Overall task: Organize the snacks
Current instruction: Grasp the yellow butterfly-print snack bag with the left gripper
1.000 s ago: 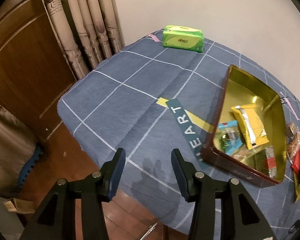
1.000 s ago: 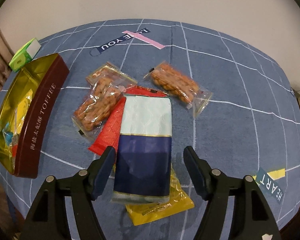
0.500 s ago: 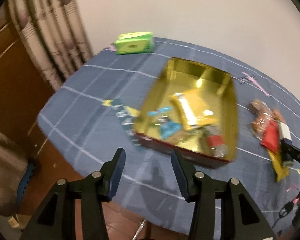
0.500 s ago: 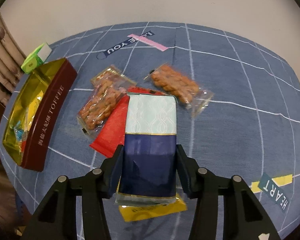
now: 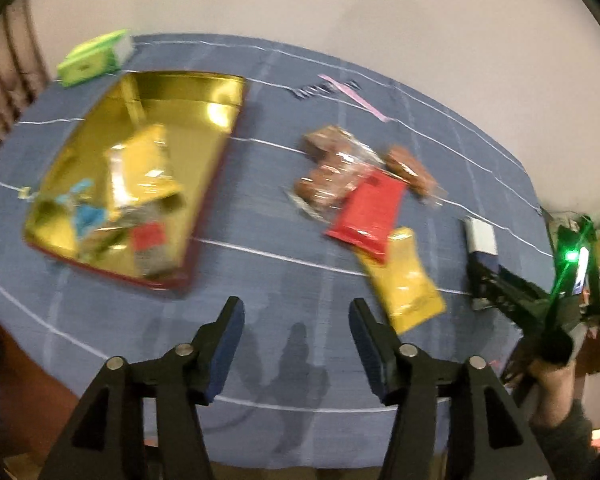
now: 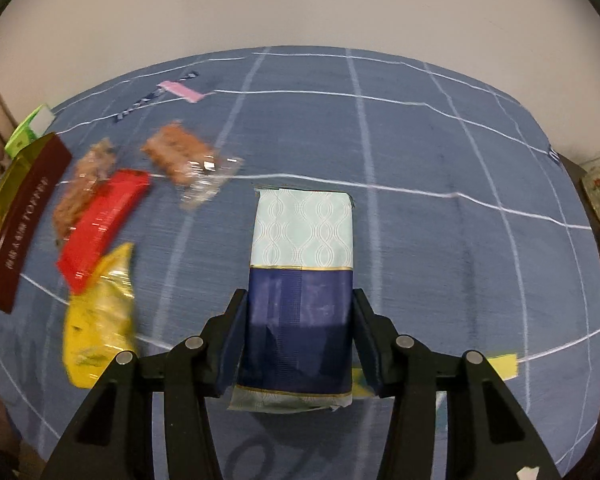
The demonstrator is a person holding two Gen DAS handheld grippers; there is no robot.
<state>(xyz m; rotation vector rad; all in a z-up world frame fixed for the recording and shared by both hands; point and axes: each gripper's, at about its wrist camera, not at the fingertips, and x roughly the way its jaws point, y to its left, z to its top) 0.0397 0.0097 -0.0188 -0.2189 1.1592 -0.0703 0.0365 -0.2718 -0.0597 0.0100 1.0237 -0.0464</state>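
Right gripper [image 6: 298, 340] has clamped the flat navy-and-pale-mint foil packet [image 6: 302, 264]: a second ago its jaws stood spread either side of it, now both pads press on the navy lower half. The packet was on top of the snack pile then. In the right wrist view it now sits centre frame over bare blue grid-pattern tablecloth [image 6: 440, 152], and the pile has slid to the left edge. So it's been carried off the stack. Can't tell if it's lifted or dragged.

Left gripper [image 5: 296, 330] has just been opening. Jaws spread, nothing between them, only cloth below. Its view has swung from the table's bare left side to the whole layout: open gold-lined toffee tin with dark red walls [image 5: 216, 156] upper left, already holding a few wrapped snacks.

Left on the cloth, centre right of the left wrist view:
- red flat packet [image 5: 366, 212]
- yellow pouch [image 5: 406, 280]
- two clear bags of brown snacks [image 5: 332, 168]

Frames are motion-blurred, so edges are rough.

My read: pick done, transport next. The packet has to cross to the tin at the left edge of the right wrist view. The left gripper looks set up for the yellow pouch, the nearest item. Foil is slick and held only by its edges, so it may buckle or slip.
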